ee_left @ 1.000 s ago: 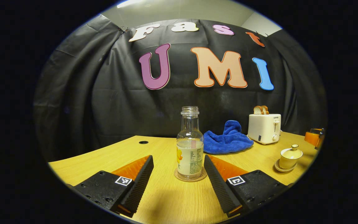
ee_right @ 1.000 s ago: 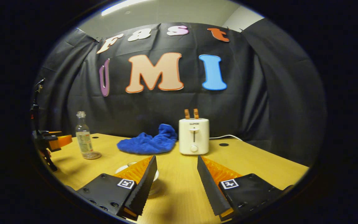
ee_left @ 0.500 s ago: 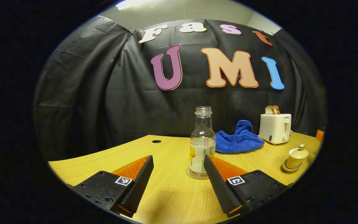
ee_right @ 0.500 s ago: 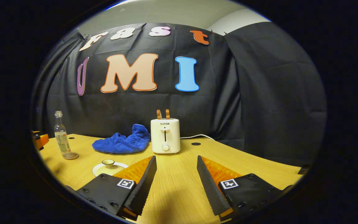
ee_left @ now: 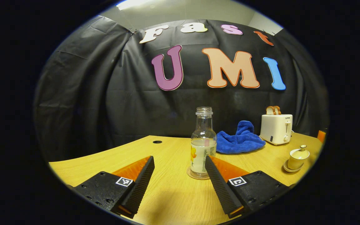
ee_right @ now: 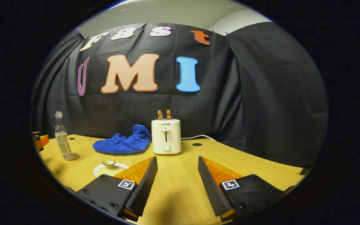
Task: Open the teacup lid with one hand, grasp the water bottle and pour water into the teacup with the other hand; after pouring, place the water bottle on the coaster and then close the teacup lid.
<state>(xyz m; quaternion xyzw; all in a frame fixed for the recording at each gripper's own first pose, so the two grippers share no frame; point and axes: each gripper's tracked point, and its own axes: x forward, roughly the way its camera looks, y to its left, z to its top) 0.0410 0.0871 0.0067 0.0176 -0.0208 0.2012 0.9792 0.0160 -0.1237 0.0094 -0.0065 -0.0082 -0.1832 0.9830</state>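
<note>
water bottle (ee_left: 203, 147) upright on coaster (ee_left: 198, 175), just ahead of left gripper (ee_left: 179, 175), nearer its right finger; jaws wide, holding nothing. lidded teacup (ee_left: 297, 157) on saucer, far right. right gripper (ee_right: 177, 176) likewise spread and empty, teacup (ee_right: 108, 163) ahead-left. judged stage: approach, nothing begun; next calls for pinching the lid knob.

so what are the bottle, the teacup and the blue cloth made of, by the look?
Bottle: clear and glossy, glass or hard plastic, cannot tell which; you see through the neck, and a paper-like label wraps the body.
Teacup: cream, smooth glazed ceramic by its sheen, with matching lid and saucer.
Cloth: blue, soft plush fabric like terry or microfibre; matte, fuzzy, lying in folds.
</note>
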